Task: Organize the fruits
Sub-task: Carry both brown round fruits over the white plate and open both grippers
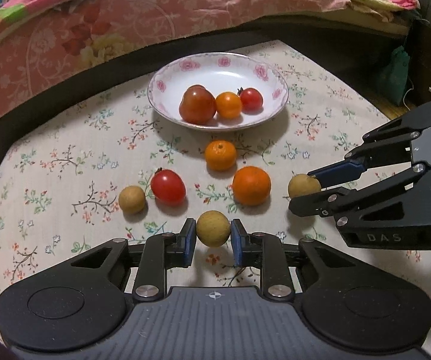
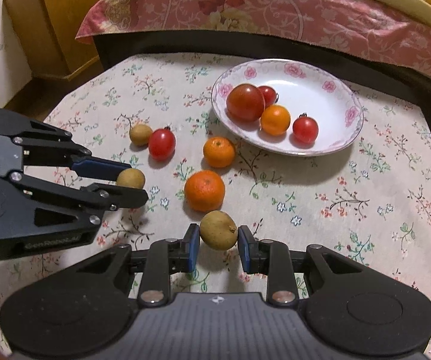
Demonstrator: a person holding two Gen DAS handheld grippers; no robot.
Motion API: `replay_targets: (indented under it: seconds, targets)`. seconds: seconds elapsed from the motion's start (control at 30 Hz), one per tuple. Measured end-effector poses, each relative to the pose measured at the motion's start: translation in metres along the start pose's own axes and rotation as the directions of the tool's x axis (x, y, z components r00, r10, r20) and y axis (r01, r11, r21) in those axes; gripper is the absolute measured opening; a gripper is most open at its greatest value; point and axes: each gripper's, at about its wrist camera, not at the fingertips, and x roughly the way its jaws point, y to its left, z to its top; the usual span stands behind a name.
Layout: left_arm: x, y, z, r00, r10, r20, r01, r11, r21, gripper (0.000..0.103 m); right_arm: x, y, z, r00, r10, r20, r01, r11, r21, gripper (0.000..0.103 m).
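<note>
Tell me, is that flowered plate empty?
No. The plate holds four fruits: three tomatoes and one small orange fruit.

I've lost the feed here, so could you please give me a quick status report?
Left gripper shut on a longan; right gripper shut on another longan. Plate holds four fruits. Two oranges, a tomato, a third longan left on cloth; path clear.

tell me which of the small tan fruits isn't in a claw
The tan fruit lying beside the loose red tomato on the tablecloth. The other two sit between the fingers of the left claw and right claw.
</note>
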Motion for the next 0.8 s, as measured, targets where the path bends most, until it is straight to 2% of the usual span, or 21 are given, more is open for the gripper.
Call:
replay_targets:
  seconds: [0.4,0.8]
  targets:
    - [-0.004,-0.003,0.019,0.999,-0.005,0.054,0.006,1.000,-0.007,0.032,-0.009,-0.002,0.016,0.998,-0.009,0.055,0.008,1.000,0.017,0.028]
    - [0.006,0.003,0.057,0.992,0.018,0.125,-0.016,1.000,-0.013,0.031,-0.008,-0.029,0.047,0.992,-0.052,0.115,0.042,0.995,0.087,0.028]
